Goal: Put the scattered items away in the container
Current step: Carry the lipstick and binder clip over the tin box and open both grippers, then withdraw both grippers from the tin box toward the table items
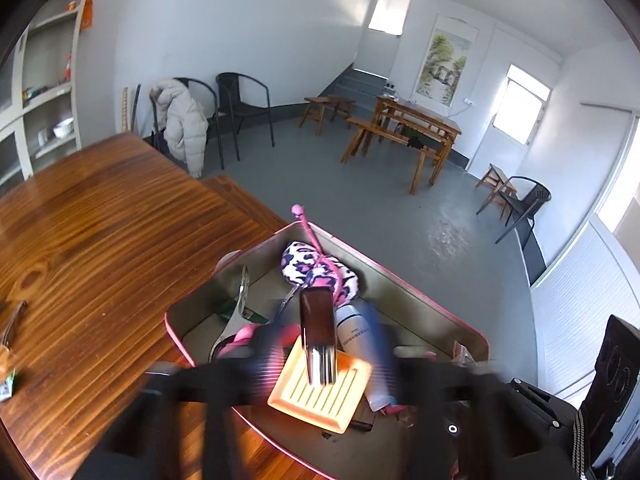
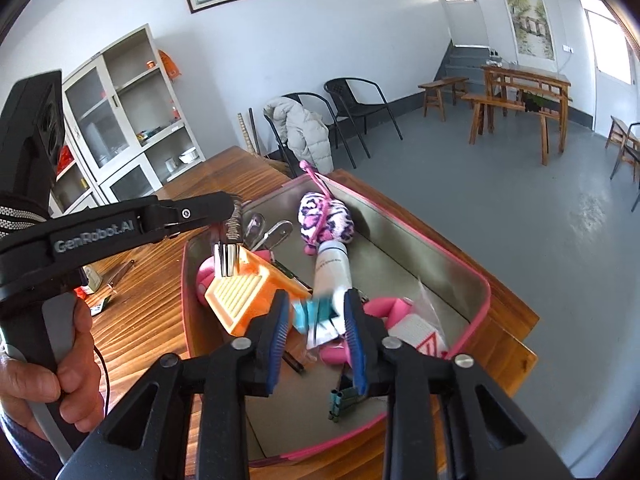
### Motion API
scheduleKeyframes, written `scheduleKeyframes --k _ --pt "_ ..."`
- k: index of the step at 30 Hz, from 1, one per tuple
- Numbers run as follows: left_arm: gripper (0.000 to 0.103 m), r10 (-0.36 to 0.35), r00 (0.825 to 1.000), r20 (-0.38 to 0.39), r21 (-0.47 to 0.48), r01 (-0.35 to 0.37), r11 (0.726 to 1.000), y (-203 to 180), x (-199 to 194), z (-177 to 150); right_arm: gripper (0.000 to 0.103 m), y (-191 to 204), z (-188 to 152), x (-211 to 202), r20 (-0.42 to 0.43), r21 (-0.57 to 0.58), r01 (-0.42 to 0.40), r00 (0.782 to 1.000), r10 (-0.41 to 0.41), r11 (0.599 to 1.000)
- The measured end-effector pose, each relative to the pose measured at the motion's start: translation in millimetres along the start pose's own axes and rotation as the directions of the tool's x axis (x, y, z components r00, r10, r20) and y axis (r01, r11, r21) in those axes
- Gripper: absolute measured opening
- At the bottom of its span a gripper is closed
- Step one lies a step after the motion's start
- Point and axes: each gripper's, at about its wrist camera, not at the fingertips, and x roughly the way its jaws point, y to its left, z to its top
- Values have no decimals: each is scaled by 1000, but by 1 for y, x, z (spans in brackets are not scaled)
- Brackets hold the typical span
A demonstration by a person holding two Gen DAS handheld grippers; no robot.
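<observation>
while the right gripper [image 2: 318, 330] is hovering with jaws spread over a falling teal packet [image 2: 316, 314], the left gripper [image 1: 320, 360] is standing spread over a dark shiny bar [image 1: 318, 338] lying long axis near-to-far on an orange slatted dish [image 1: 320, 394] inside the pink-rimmed container [image 2: 472, 280].

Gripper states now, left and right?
Left gripper: open, holding nothing.
Right gripper: open; teal packet loose between its pads.
</observation>
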Motion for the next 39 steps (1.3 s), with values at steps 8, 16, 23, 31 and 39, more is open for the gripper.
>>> scheduleKeyframes --k 8,16,23,31,39 --pt "97 109 989 95 -2 -110 994 17 -29 -1 81 7 1 -15 86 -4 3 996 -3 1000" --pt "102 260 950 172 -67 -252 965 57 -72 -7 101 54 0 -47 288 -120 -31 956 64 992" --pt "102 392 903 178 -179 -362 915 116 -122 -26 103 125 -8 -54 352 -332 -82 914 204 940" --pt "102 572 800 181 -330 -499 801 199 -197 -75 103 191 -24 -9 12 -368 -378 912 411 850" --pt "102 734 677 59 -446 -640 626 283 -246 -117 103 240 -35 5 -58 -334 -529 838 543 780"
